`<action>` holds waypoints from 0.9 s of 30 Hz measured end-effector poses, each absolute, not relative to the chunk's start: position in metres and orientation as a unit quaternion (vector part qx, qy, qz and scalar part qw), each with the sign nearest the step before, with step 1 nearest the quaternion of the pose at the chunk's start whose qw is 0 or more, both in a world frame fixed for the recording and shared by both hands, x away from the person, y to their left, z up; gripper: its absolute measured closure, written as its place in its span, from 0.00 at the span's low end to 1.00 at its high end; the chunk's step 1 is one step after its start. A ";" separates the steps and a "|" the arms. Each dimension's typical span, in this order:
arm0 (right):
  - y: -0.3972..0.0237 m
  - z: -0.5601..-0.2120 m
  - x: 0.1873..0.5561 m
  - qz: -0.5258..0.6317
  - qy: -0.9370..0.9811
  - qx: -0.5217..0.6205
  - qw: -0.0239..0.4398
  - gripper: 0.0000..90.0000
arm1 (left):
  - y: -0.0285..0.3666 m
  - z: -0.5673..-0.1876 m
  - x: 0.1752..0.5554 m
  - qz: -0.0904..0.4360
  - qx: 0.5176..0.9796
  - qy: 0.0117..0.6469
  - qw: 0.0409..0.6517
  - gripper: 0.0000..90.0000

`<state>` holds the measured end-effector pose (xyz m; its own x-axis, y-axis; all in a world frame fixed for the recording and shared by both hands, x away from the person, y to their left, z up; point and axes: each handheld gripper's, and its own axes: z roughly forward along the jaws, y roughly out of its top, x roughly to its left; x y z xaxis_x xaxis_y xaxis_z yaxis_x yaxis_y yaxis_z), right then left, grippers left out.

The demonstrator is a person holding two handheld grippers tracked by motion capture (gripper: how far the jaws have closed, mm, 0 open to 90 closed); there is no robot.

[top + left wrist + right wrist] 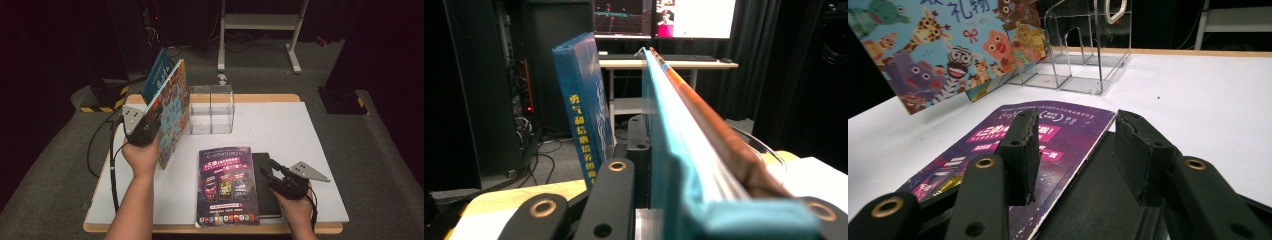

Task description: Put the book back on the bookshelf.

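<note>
My left gripper (150, 120) is shut on the lower edge of a colourful children's picture book (174, 112), holding it upright and tilted above the table's left side. In the left gripper view that book's teal edge (684, 135) runs away from the jaws. Behind it stands a blue book (157, 74) with yellow characters on its spine (583, 115). A purple magazine (227, 185) lies flat near the front edge, partly over a black notebook (267, 192). My right gripper (270, 167) hovers open over them, jaws straddling the magazine's edge (1048, 135) and the notebook (1098, 200).
A clear acrylic book holder (211, 110) with dividers stands at the back middle of the white table (285, 125); it also appears behind the magazine (1083, 50). Black cables trail off the table's left side. A white desk frame (260, 22) stands beyond.
</note>
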<state>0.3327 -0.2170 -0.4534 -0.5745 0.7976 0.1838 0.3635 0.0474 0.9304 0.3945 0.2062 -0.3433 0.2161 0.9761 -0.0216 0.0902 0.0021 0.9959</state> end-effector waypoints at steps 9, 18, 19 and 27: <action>-0.217 -0.453 0.332 0.554 0.695 0.416 0.194 0.58 | 0.190 -0.351 0.412 0.434 0.567 0.474 0.515 0.90; -0.216 -0.454 0.332 0.555 0.695 0.415 0.189 0.58 | 0.179 -0.363 0.415 0.448 0.562 0.475 0.508 0.89; -0.216 -0.454 0.332 0.555 0.695 0.416 0.189 0.58 | 0.180 -0.364 0.414 0.446 0.562 0.475 0.509 0.89; -0.212 -0.456 0.331 0.552 0.701 0.412 0.187 0.58 | 0.186 -0.369 0.407 0.441 0.565 0.476 0.510 0.88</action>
